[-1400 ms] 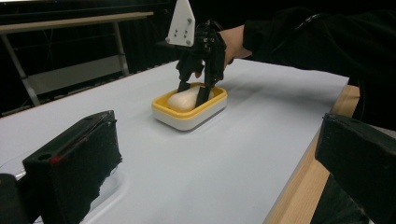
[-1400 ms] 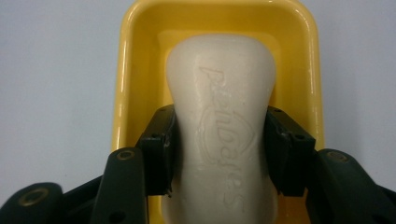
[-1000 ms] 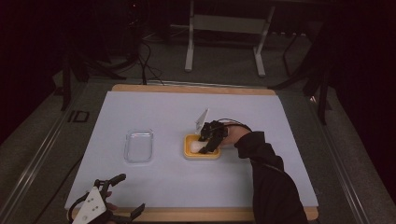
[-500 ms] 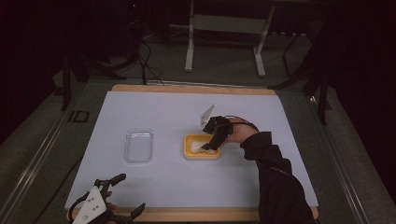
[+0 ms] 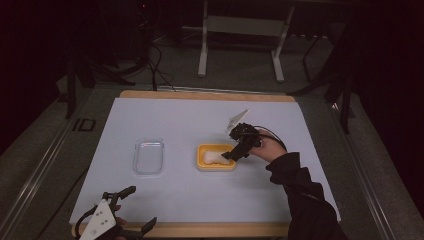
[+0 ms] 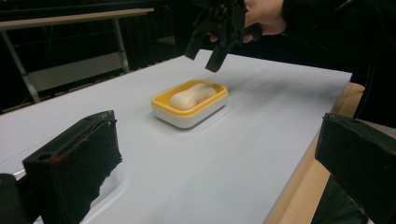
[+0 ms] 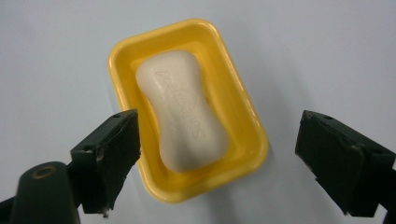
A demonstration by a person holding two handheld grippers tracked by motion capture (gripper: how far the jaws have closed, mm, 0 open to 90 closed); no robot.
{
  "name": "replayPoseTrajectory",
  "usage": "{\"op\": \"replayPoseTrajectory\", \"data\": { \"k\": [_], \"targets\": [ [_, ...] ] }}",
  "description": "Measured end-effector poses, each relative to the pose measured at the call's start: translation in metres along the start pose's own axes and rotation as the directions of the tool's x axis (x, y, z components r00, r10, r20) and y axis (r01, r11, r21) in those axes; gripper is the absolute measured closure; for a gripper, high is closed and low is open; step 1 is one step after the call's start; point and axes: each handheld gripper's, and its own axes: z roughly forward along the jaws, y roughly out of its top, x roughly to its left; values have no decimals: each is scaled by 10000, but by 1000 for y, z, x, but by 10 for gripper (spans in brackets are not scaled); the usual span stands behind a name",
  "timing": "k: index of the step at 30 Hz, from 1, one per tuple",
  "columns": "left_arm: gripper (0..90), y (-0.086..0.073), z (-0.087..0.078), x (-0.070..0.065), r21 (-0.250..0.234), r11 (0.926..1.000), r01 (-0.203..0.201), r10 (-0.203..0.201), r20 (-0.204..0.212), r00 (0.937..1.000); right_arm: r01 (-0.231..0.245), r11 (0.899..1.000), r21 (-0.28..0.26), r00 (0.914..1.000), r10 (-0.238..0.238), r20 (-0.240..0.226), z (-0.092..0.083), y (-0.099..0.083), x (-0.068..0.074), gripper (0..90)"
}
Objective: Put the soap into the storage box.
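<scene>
Right gripper (image 7: pixel 217 161) hung above the soap bar (image 7: pixel 182 109) lying in the yellow dish (image 7: pixel 254 135) — jaws just opened wide, nothing between them; a straight lift would avoid nudging the dish.

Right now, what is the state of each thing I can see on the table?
Soap: lying flat inside the yellow dish, not gripped.
Yellow dish: upright, uncovered.
Clear lid: on the table, apart from the dish.
Right gripper: open, above the dish.
Left gripper: open, holding nothing.
</scene>
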Motion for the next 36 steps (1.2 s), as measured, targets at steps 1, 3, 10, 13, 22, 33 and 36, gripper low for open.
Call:
{"op": "replayPoseTrajectory", "data": {
  "k": [1, 3, 10, 13, 22, 33, 36],
  "targets": [
    [1, 0, 0, 0, 1, 10000, 23, -23, -23, 10000, -124, 9999, -106, 9998, 126, 157, -2, -3, 1, 136],
    [1, 0, 1, 1, 12, 10000, 85, -85, -31, 10000, -505, 9980, -376, 9980, 519, 358, -7, -9, 2, 136],
    [1, 0, 3, 3, 17, 9998, 183, -183, 62, 9998, -1304, 9892, -668, 9884, 1350, 698, -13, -26, 7, 135],
    [1, 1, 4, 4, 20, 9998, 210, -210, 67, 9998, -1728, 9817, -803, 9793, 1800, 931, -16, -33, 11, 135],
    [1, 1, 8, 5, 84, 9996, 279, -280, 72, 9996, -2299, 9540, -1927, 9557, 2587, 1405, -35, -54, 26, 135],
    [1, 1, 10, 6, 237, 9994, 237, -238, 47, 9997, -2769, 9290, -2457, 9251, 3268, 1932, -41, -79, 44, 135],
    [1, 1, 10, 6, 244, 9994, 248, -249, 45, 9997, -2809, 9255, -2541, 9231, 3330, 1923, -41, -84, 47, 135]
  ]
}}
